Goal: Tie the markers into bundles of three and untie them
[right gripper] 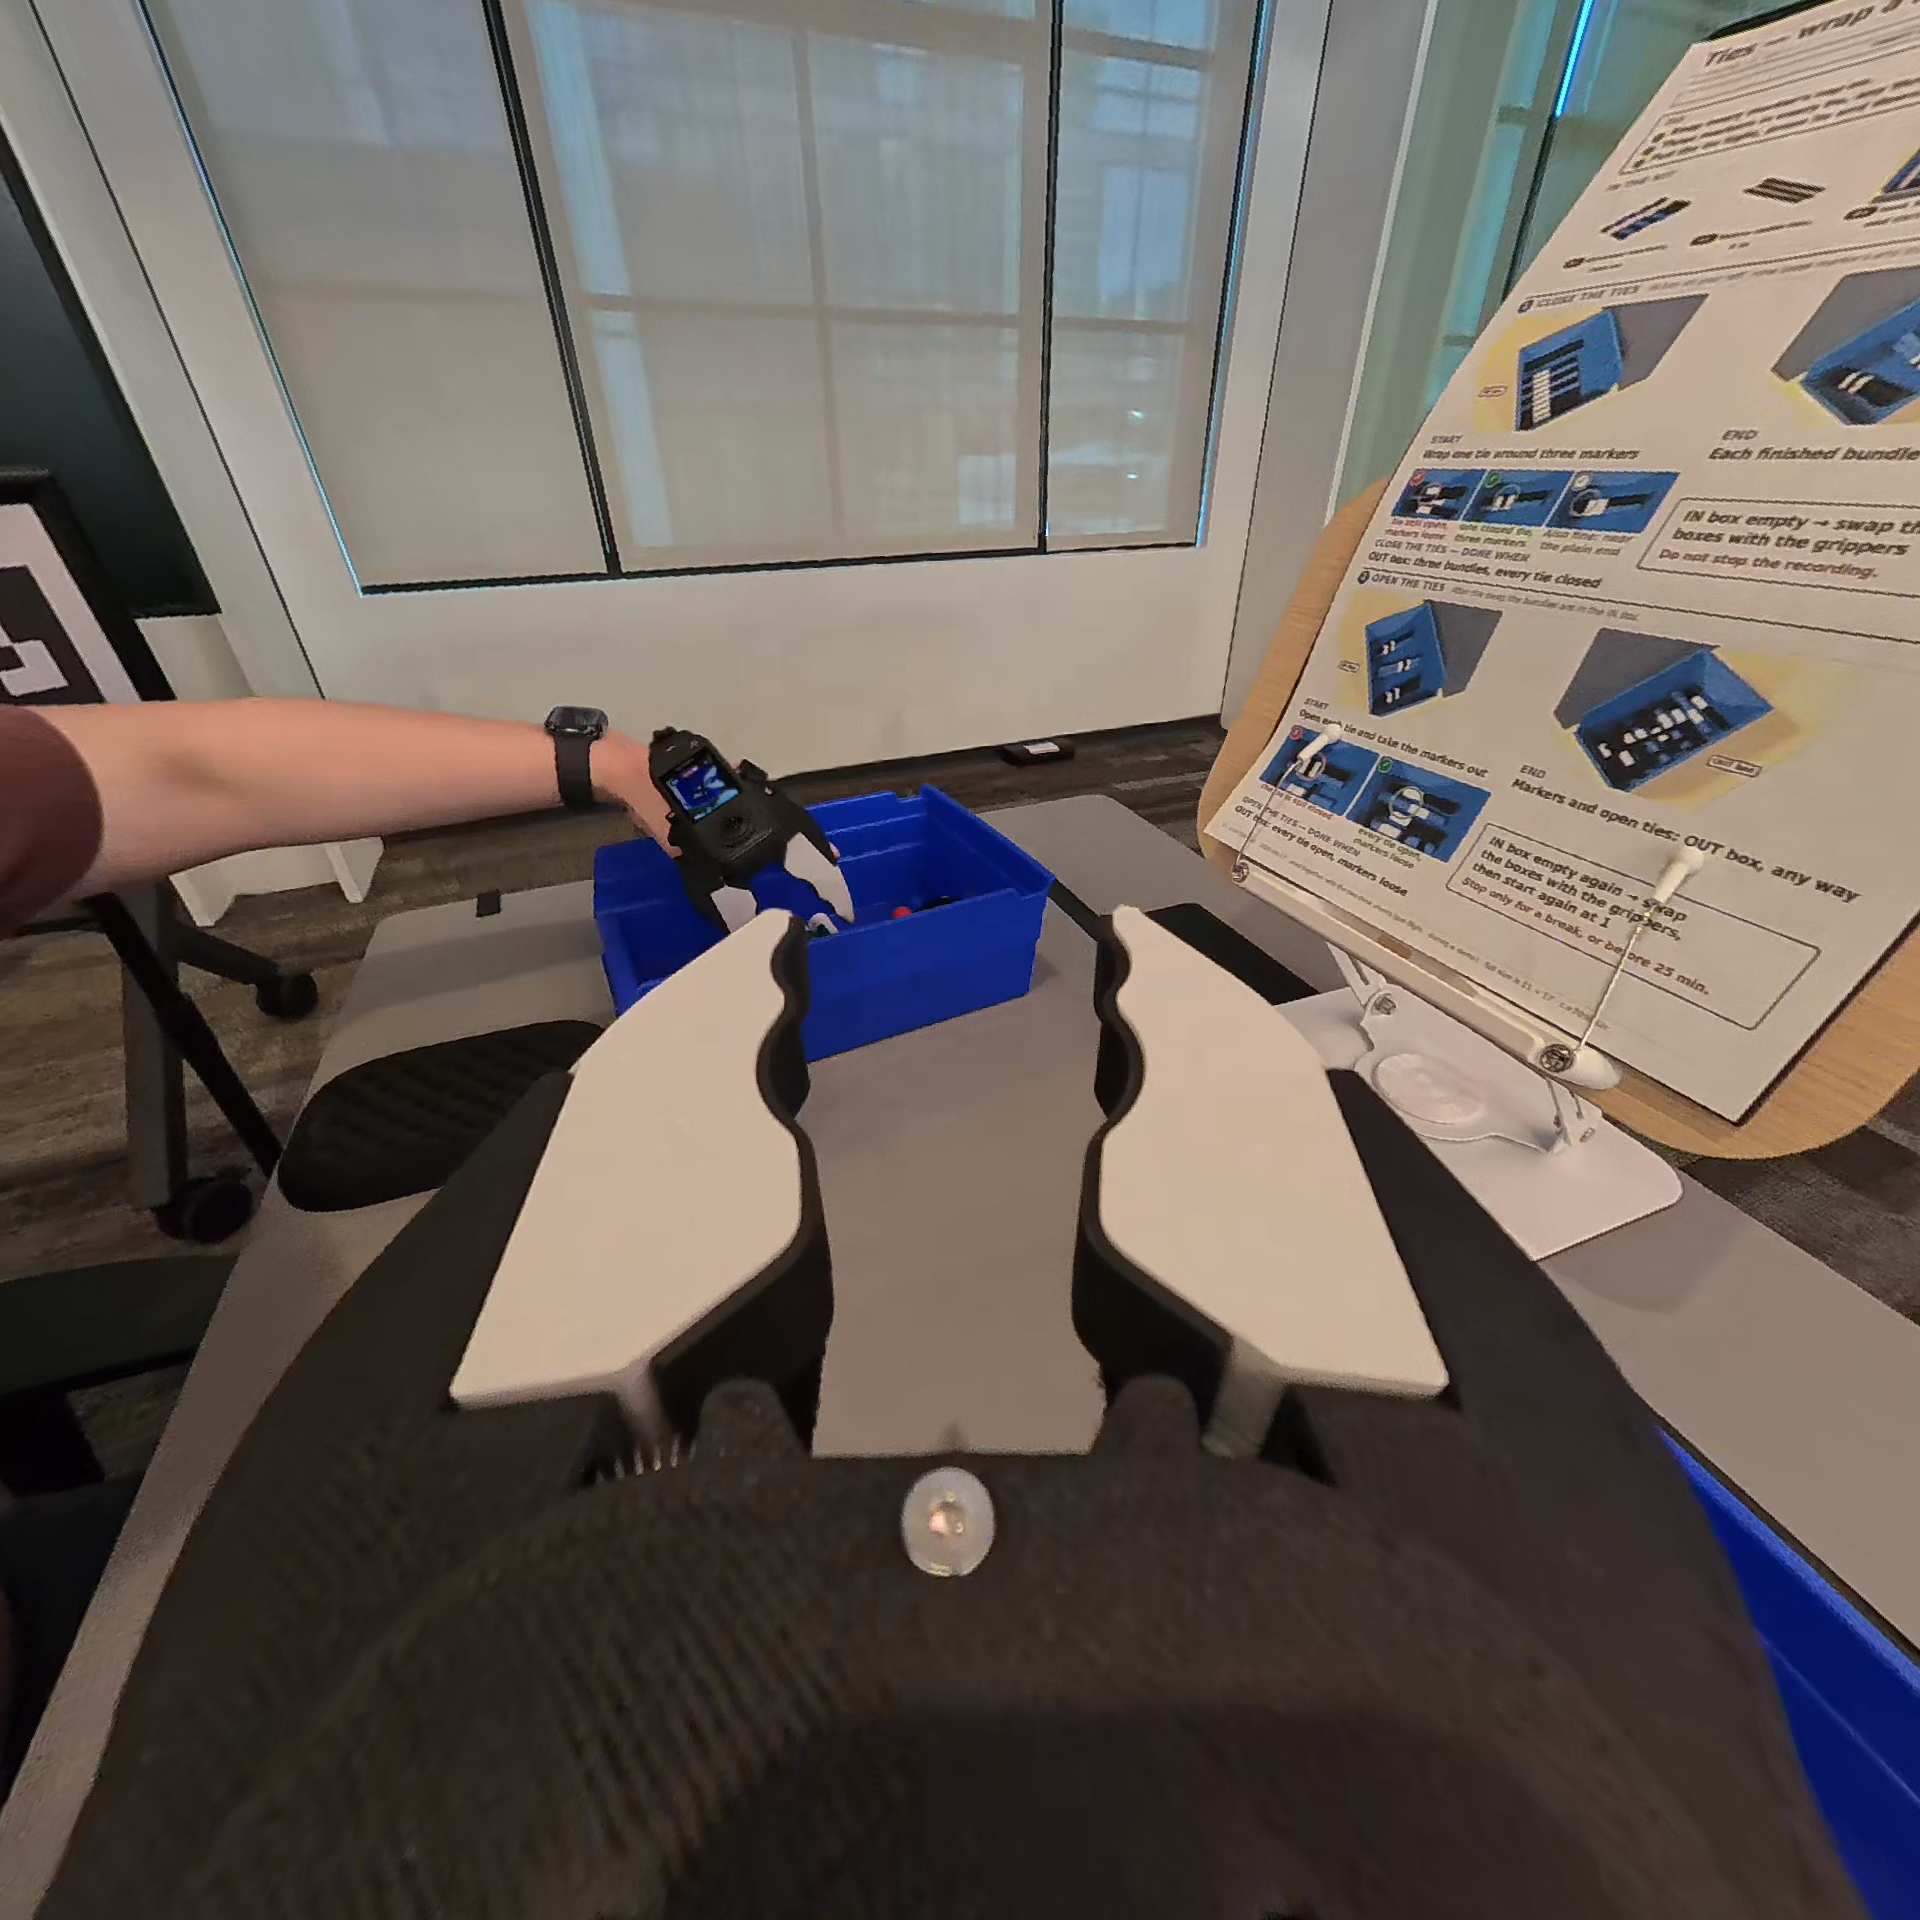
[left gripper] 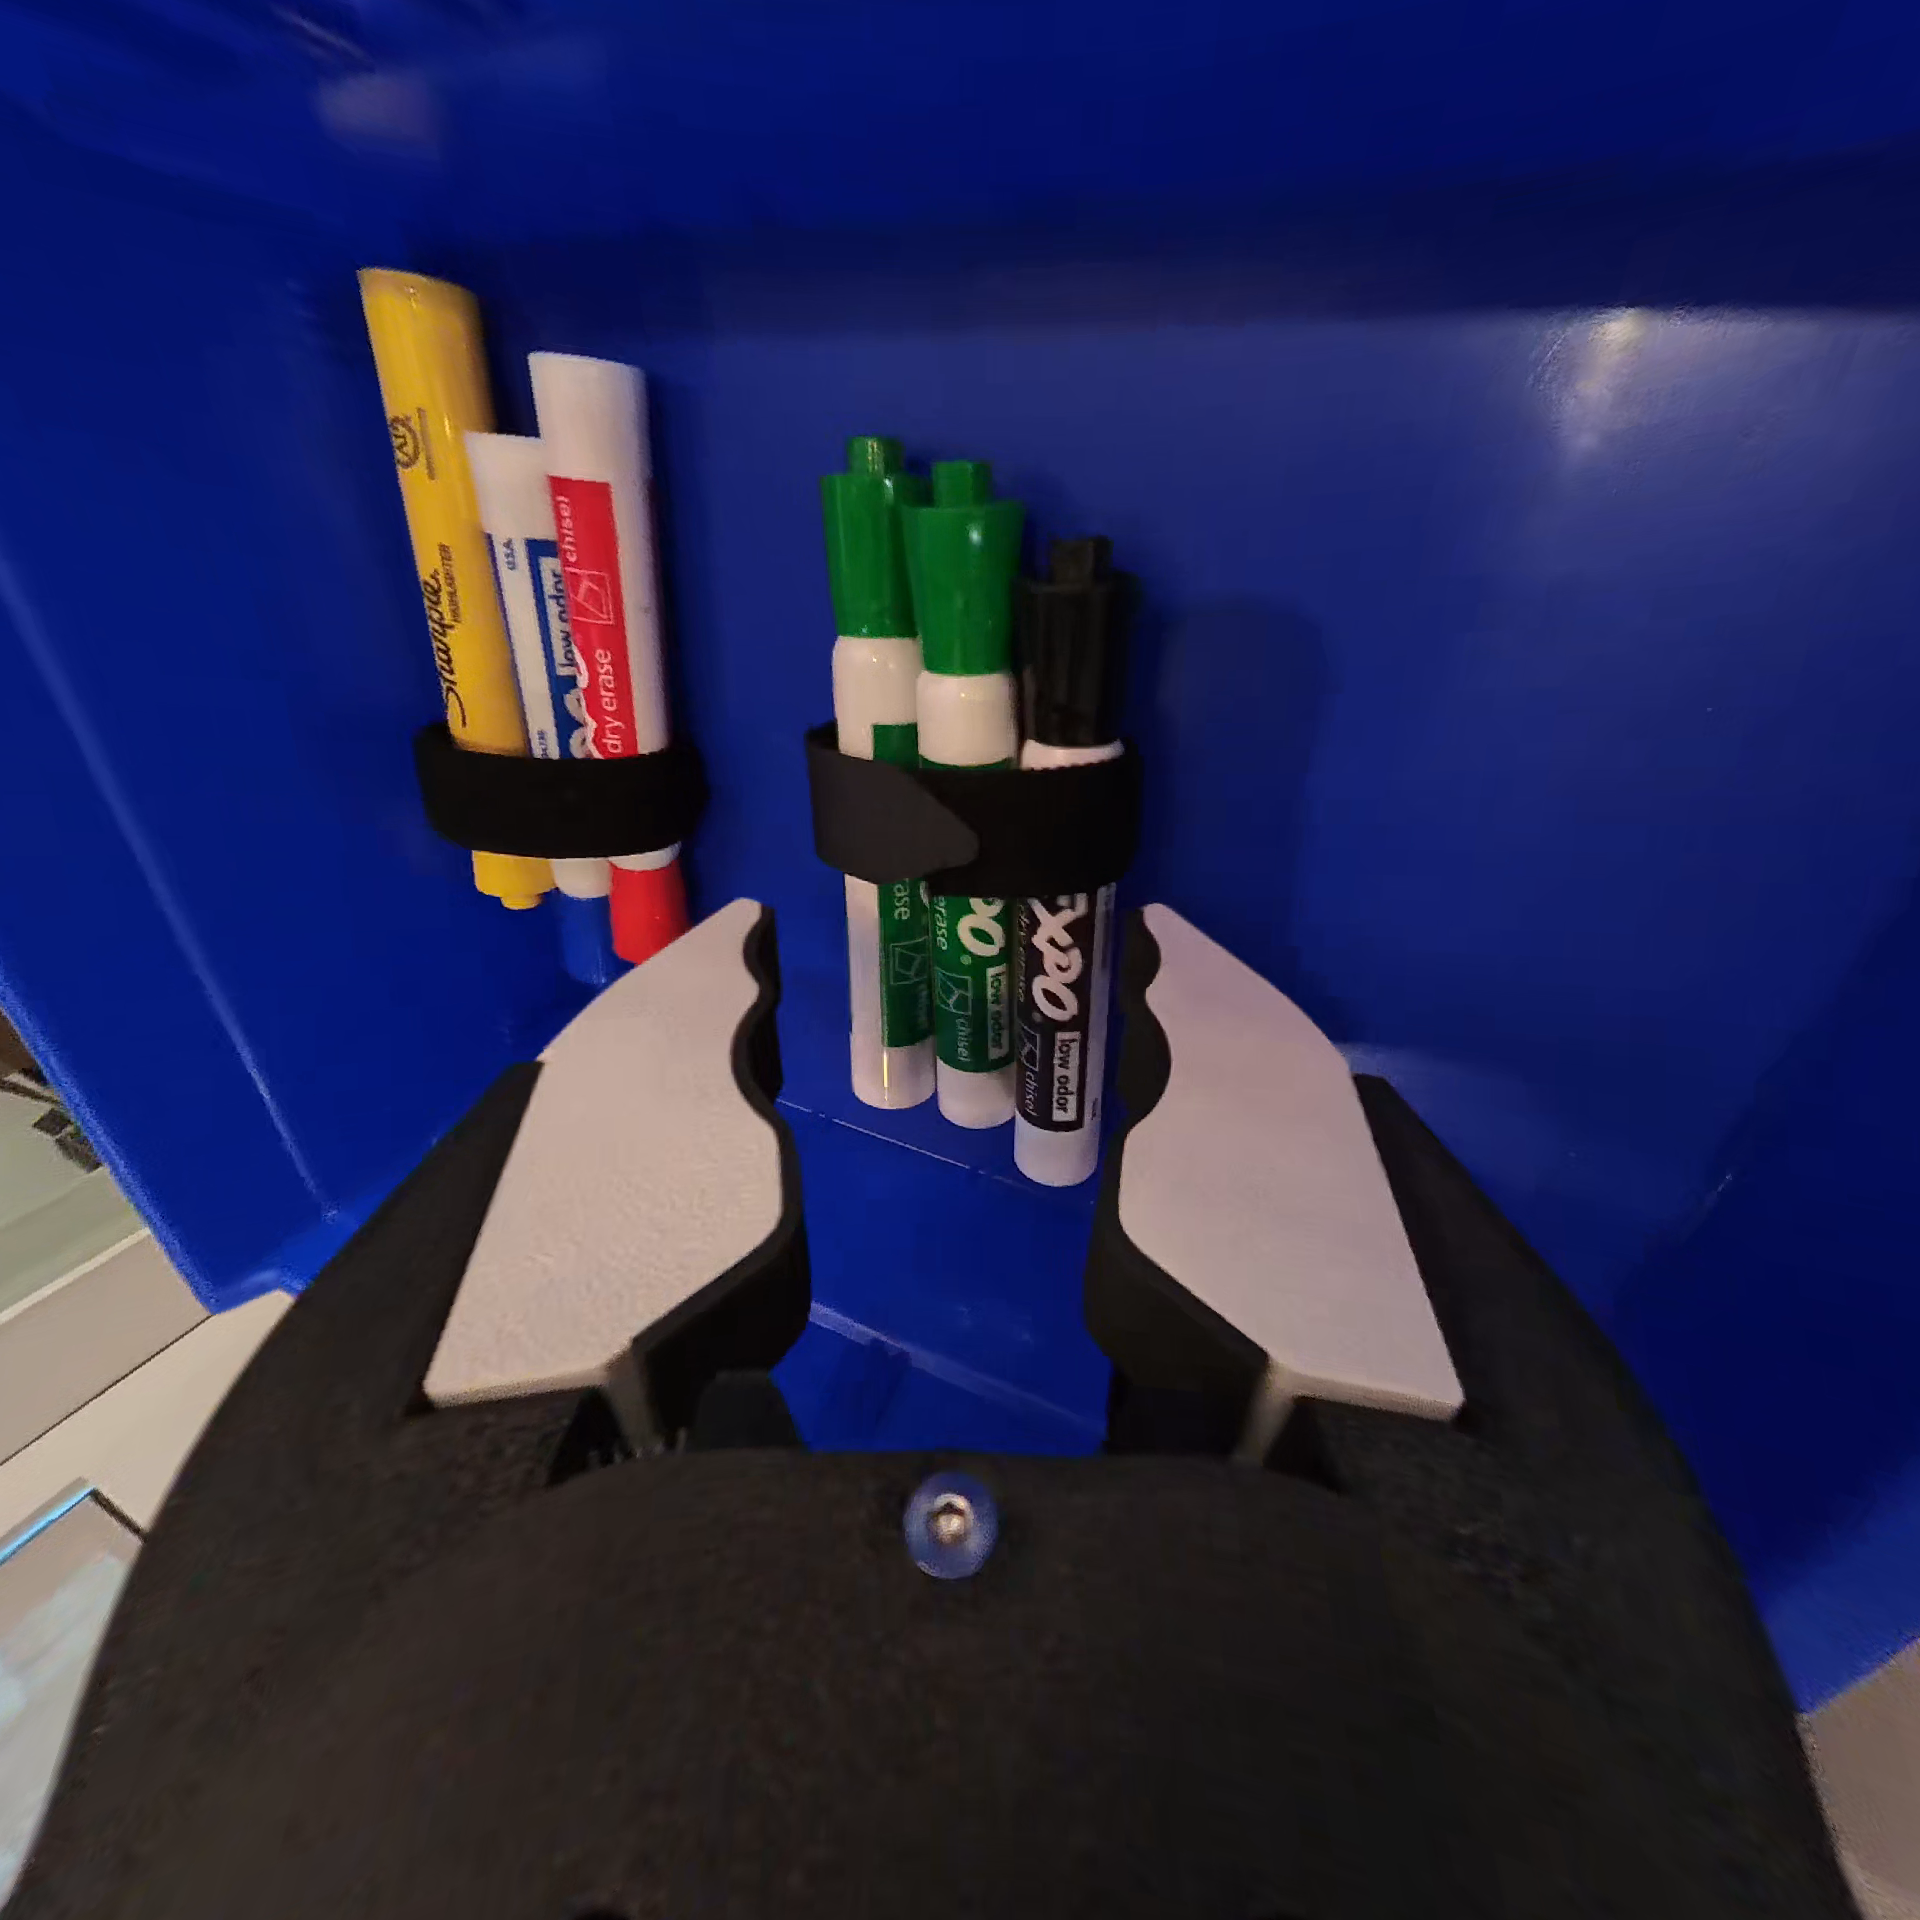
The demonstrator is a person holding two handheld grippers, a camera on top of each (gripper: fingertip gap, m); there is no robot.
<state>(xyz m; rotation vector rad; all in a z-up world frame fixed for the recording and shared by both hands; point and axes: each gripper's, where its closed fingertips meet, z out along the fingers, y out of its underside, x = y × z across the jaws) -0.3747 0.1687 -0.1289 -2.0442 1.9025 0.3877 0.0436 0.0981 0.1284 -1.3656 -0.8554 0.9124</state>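
The black-strapped bundle of two green markers and one black marker (left gripper: pixel 971 831) was found on the blue plastic bin's floor (left gripper: pixel 1455 727), straight ahead of the left gripper (left gripper: pixel 951 971), its long axis running away between the wide-spread fingers. The right gripper (right gripper: pixel 951 971), likewise spread and empty, was held well back over the grey tabletop (right gripper: pixel 956 1195).

We see our left gripper (left gripper: pixel 951 971) and right gripper (right gripper: pixel 951 971) built alike: matte black bodies, pale grey finger plates with wavy black inner edges, and a clear-domed screw (right gripper: pixel 948 1523) at centre. Our left arm wears a black wristwatch (right gripper: pixel 576 750) and a maroon sleeve (right gripper: pixel 42 810).
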